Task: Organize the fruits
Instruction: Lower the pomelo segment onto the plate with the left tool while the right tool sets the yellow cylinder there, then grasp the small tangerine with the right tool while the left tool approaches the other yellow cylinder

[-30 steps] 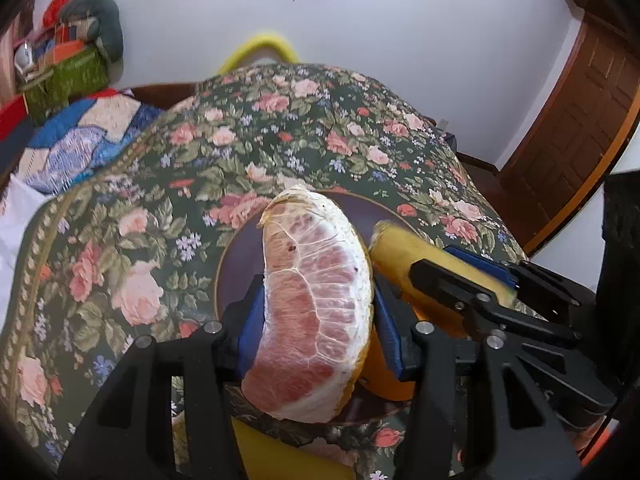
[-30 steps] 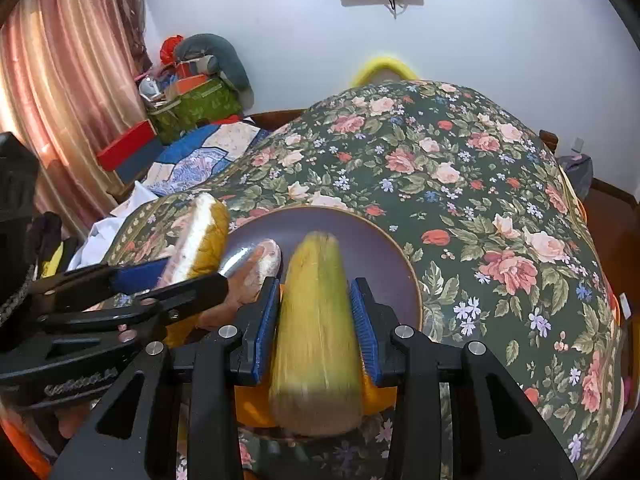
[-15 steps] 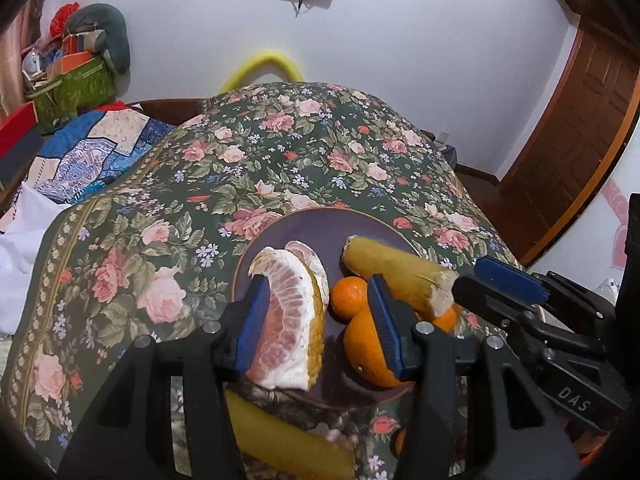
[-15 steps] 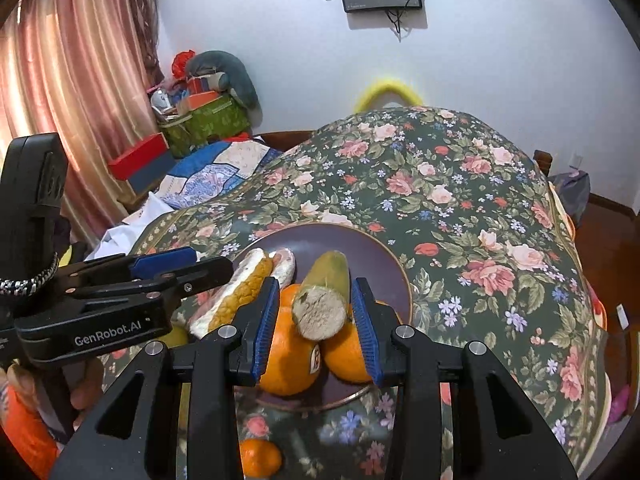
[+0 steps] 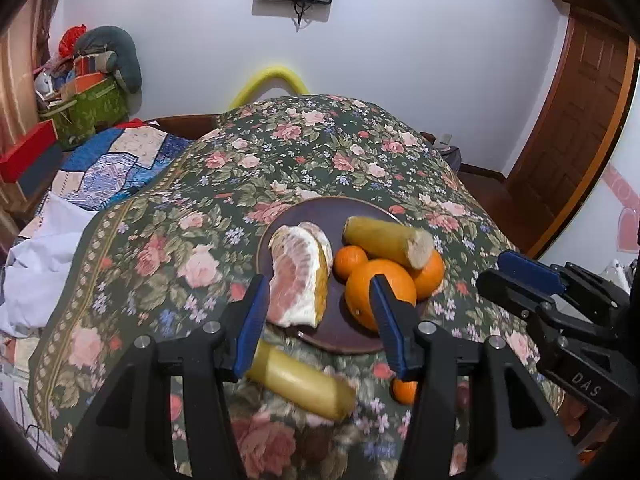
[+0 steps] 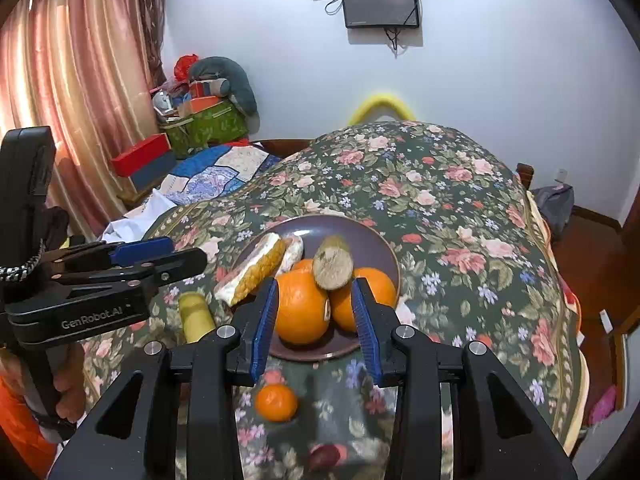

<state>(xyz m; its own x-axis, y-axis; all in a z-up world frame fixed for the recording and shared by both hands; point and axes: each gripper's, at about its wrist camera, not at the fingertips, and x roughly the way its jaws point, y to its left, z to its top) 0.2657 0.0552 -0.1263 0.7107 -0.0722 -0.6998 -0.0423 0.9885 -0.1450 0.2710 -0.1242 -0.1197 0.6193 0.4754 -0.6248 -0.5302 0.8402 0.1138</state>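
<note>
A dark purple plate [image 5: 352, 212] [image 6: 372, 240] on the floral tablecloth holds pomelo wedges [image 5: 298, 276] [image 6: 256, 270], several oranges [image 5: 380, 290] [image 6: 302, 306] and a cut yellow-green piece [image 5: 386, 240] [image 6: 332, 268] resting on top of them. My left gripper [image 5: 318, 320] is open and empty, just short of the plate's near rim. My right gripper [image 6: 314, 322] is open and empty, also pulled back from the plate. A second yellow-green piece [image 5: 300, 382] [image 6: 196, 316] and a small mandarin [image 5: 404, 390] [image 6: 277, 402] lie on the cloth near me.
A dark reddish fruit [image 6: 324, 456] lies on the cloth at the near edge. The table [image 5: 320, 152] drops off to a quilted bed [image 5: 116, 164] at the left and a wooden door [image 5: 576, 120] at the right. Boxes and bags [image 6: 200, 120] stand by the curtain.
Both grippers opened, leaving the pomelo wedge and the yellow-green piece on the plate, then drew back and up away from the plate.
</note>
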